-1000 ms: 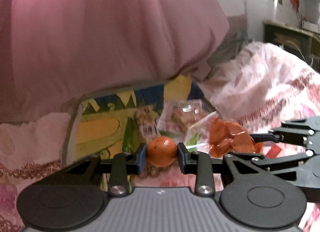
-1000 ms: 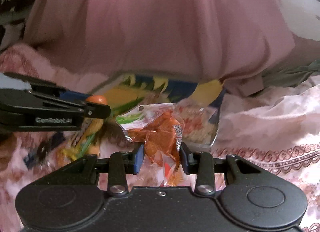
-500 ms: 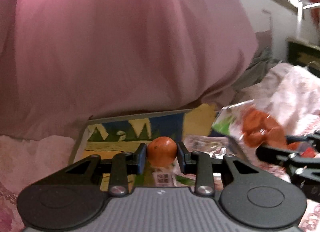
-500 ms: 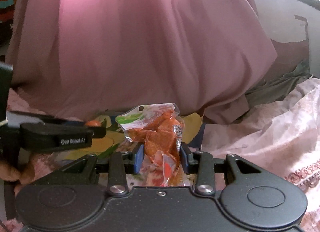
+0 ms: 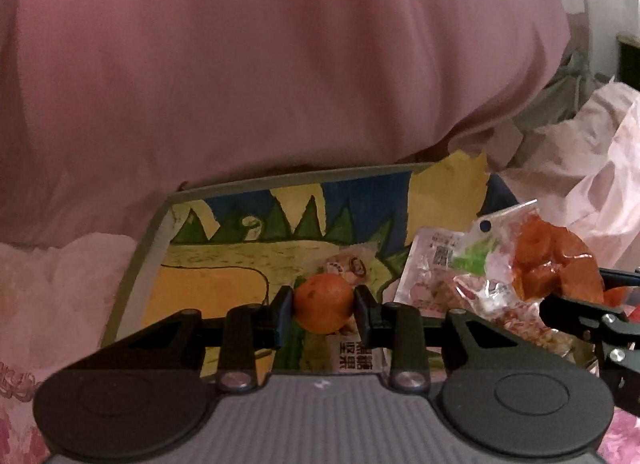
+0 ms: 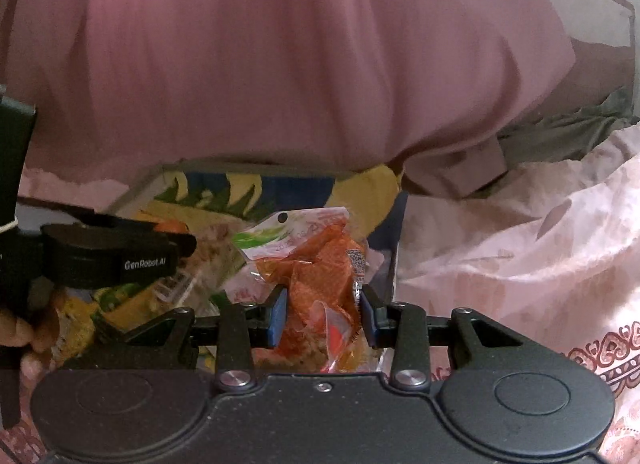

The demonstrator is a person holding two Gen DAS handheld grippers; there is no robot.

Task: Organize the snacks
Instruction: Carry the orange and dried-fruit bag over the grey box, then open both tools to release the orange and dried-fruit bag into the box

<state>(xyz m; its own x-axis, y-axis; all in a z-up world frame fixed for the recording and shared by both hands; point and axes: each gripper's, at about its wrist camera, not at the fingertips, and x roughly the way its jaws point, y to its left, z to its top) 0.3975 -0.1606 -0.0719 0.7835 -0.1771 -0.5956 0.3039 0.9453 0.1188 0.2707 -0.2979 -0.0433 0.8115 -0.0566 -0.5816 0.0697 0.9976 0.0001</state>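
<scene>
Orange fruit [image 5: 324, 308] sits pinched between the pads of our left claw [image 5: 323, 314], held over a box [image 5: 156, 240] with a bright cartoon print inside, where a clear pack of pinkish snacks [image 5: 432, 276] and a small wrapped sweet [image 5: 348, 266] already lie. Our right claw [image 6: 323, 314] grips a crinkled clear bag of orange-red chips [image 6: 320, 264] (green and white at its top) just above the box's near right part. Both claws hang side by side over the box, the left one's hand [image 6: 24, 338] showing at the edge of the right view. Pink cloth [image 5: 260, 63] billows behind the box, and floral bedding [image 6: 520, 264] spreads to the right.
</scene>
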